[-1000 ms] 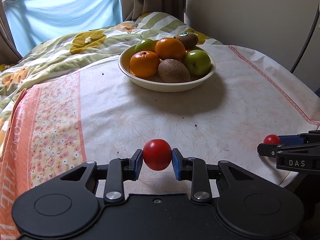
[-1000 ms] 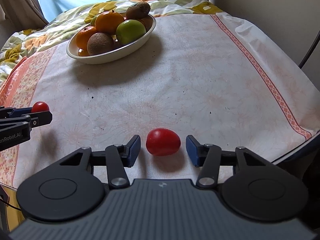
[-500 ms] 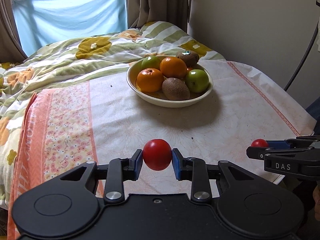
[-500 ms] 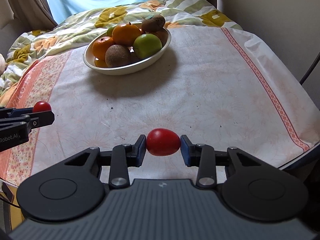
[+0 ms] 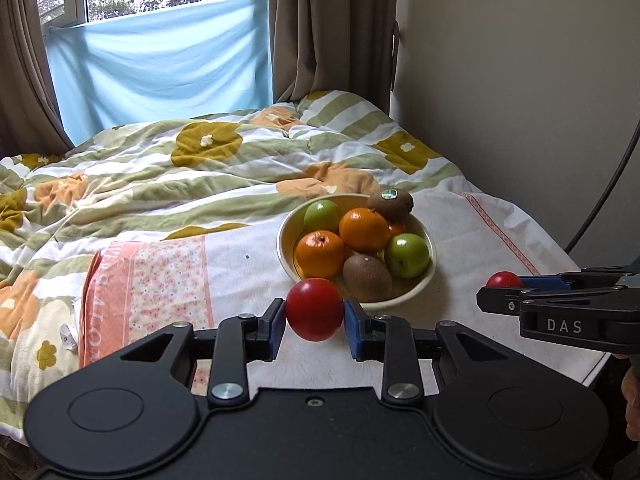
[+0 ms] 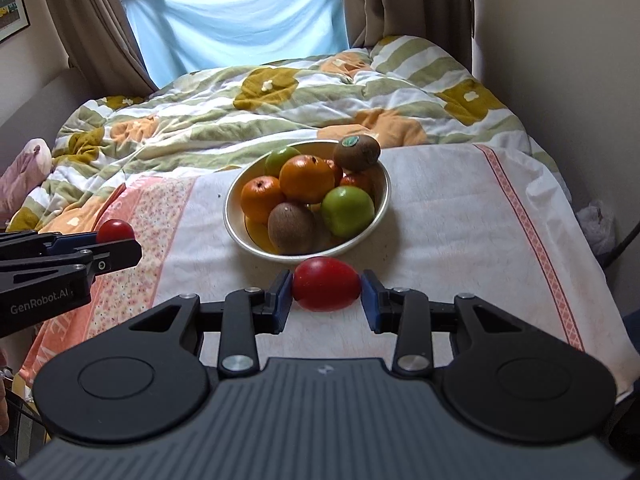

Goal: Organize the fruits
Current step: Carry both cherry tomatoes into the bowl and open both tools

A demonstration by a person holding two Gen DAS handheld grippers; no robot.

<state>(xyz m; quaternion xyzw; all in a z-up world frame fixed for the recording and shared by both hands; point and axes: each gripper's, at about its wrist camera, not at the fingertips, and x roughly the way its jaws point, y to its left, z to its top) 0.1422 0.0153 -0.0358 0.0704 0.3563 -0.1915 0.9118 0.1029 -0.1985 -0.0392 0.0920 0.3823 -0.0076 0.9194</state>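
My left gripper (image 5: 315, 314) is shut on a round red tomato (image 5: 315, 309), held in the air above the cloth-covered table (image 5: 472, 236). My right gripper (image 6: 326, 294) is shut on an oval red tomato (image 6: 326, 289), also lifted off the table. A cream bowl (image 6: 381, 196) just beyond both grippers holds oranges (image 6: 306, 178), green apples (image 6: 347, 210) and kiwis (image 6: 290, 227). In the left wrist view the right gripper's side and its tomato (image 5: 504, 280) show at the right edge. In the right wrist view the left gripper's tomato (image 6: 115, 231) shows at the left.
A quilt with green stripes and flowers (image 5: 180, 176) covers the bed behind the table. Brown curtains (image 6: 404, 0) and a blue cloth (image 6: 240, 12) hang at the window. A wall stands close on the right, with a dark cable (image 5: 604, 196) along it.
The right gripper's jaws closed on the oval tomato, which lay on the table. Both grippers rose with their tomatoes, and the bowl now sits lower and nearer the fingertips in both views.
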